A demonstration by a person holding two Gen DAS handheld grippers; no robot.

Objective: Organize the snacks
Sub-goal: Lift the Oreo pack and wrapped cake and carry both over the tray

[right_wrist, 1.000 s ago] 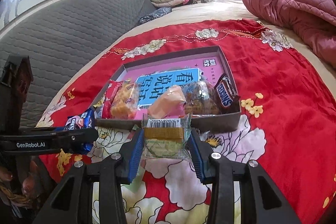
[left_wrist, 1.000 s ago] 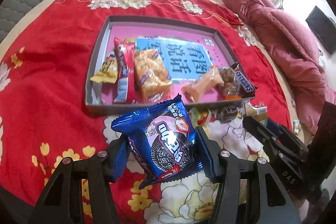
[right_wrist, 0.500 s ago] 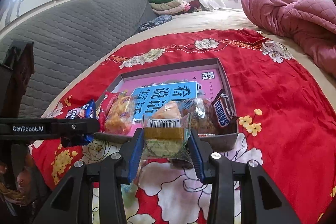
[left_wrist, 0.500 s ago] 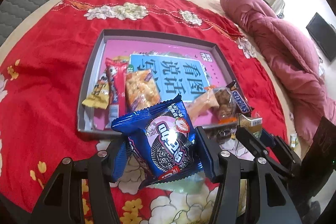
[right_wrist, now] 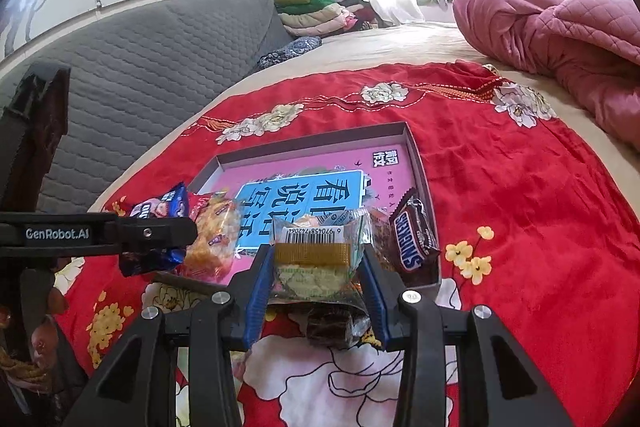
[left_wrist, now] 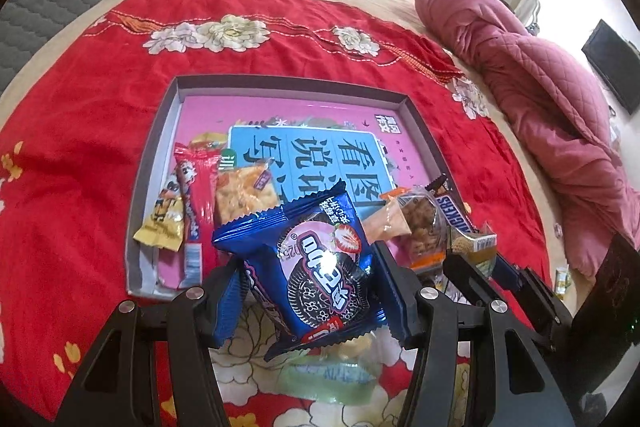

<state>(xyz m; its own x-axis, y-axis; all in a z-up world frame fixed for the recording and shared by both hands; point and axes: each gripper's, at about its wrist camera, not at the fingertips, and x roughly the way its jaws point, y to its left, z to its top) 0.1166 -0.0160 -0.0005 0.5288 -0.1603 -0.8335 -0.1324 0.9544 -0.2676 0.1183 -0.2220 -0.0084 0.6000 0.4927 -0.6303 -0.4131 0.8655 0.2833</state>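
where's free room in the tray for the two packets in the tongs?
Tray: the far half is bare, pink floor and blue label up to the back wall. The near edge is crowded, red packet through Snickers bar. Oreo pack and green packet are both clamped.

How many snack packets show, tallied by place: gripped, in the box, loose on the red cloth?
Gripped: 2, blue cookie packet, clear cracker packet
In the box: 6 plainly seen
Loose on the red cloth: 2, green packet, dark packet
Total: 10
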